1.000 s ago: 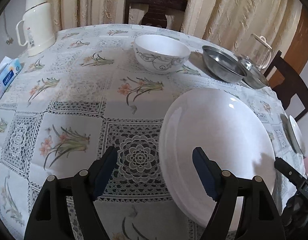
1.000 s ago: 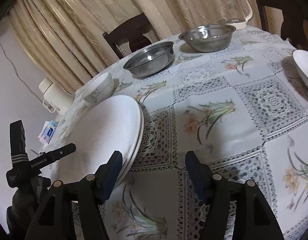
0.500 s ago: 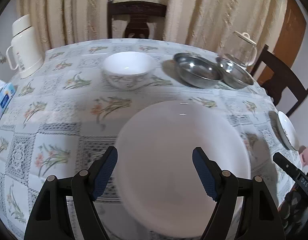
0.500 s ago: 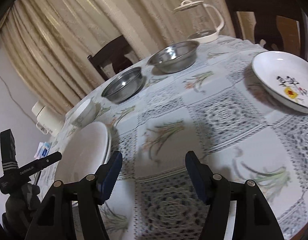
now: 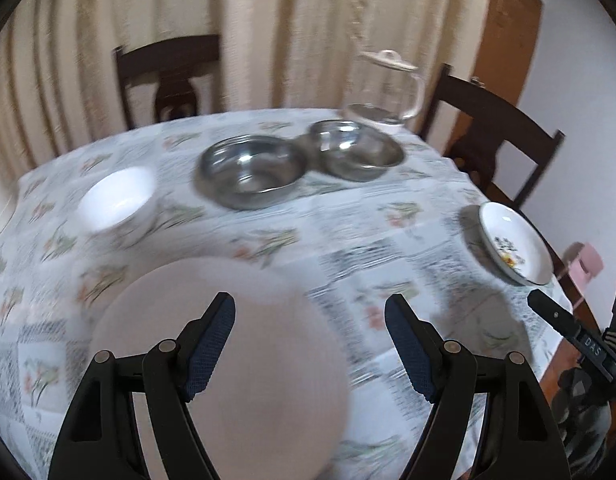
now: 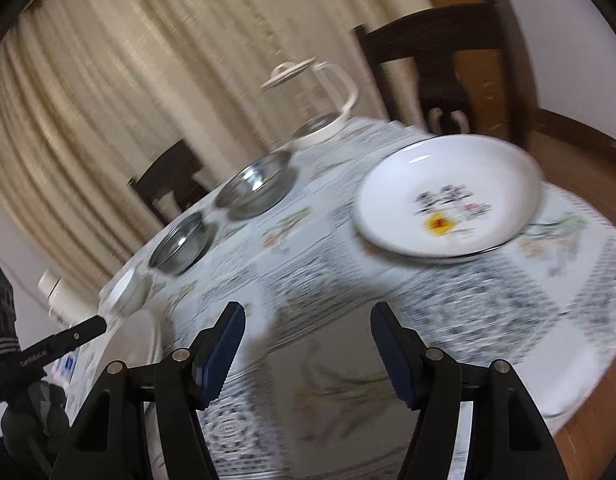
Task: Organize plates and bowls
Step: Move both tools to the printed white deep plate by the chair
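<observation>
So far little looks sorted. From the left wrist view, the large white plate [image 5: 228,344] lies flat on the surface [image 5: 408,216] at about six o'clock, and whether it is one plate or a stack cannot be told through the blur. A white bowl [image 5: 116,196] sits at ten o'clock, two steel bowls [image 5: 252,172] touch or nearly touch at twelve, and a flowered plate [image 5: 512,244] lies alone near the edge at three o'clock. A glass kettle [image 5: 384,92] stands behind the steel bowls. The left hand-held gripper [image 5: 310,344] hangs above the white plate, tilted downward, its jaws apart and holding nothing.

Seen from the right wrist, the frame is rolled, so the surface slopes. The flowered plate [image 6: 448,196] now fills one to two o'clock, well apart from the other dishes; the steel bowls [image 6: 256,188] run toward ten o'clock, with the white bowl [image 6: 126,292] beyond them. The right hand-held gripper [image 6: 306,348] points down over bare cloth, jaws apart and empty.

By my judgement, the gathering of plates together and bowls together remains almost wholly to do, the flowered plate being the likely next piece.
</observation>
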The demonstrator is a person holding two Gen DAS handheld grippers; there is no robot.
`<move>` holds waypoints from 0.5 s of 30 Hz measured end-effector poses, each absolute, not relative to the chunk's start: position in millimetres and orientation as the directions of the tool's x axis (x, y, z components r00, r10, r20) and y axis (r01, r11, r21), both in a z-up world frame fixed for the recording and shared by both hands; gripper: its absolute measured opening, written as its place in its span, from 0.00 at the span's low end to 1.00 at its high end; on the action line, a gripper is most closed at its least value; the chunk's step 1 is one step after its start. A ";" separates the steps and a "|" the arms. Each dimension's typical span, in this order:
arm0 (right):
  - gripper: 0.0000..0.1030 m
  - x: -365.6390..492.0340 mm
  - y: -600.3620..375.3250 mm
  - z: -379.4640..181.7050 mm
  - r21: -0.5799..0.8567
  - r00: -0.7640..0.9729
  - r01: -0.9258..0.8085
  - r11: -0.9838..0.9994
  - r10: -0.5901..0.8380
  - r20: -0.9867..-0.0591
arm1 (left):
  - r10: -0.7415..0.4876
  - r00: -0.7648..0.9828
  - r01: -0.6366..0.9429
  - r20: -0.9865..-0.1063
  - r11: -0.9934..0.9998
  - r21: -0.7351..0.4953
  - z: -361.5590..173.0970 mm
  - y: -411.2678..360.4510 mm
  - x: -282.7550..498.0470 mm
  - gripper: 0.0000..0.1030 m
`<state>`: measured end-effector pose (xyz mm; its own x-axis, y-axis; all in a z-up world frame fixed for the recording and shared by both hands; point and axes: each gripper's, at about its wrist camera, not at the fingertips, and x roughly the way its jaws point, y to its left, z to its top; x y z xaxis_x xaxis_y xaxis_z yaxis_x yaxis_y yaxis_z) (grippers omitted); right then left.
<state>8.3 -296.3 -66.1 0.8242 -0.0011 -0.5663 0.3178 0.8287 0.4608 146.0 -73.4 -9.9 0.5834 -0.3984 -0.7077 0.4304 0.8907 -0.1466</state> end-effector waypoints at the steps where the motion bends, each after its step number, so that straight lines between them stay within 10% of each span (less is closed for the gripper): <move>1: 0.66 3.7 -303.6 -66.1 0.466 0.828 0.333 0.819 -0.017 -0.561 | -0.403 0.581 0.440 -0.707 0.886 -0.143 -10.1 -81.0 146.4 0.76; 15: 0.66 -21.0 -377.2 -65.1 0.433 0.804 0.487 0.759 -0.196 -0.562 | -0.532 0.449 0.586 -0.718 0.782 -0.213 -22.4 -195.4 158.1 0.76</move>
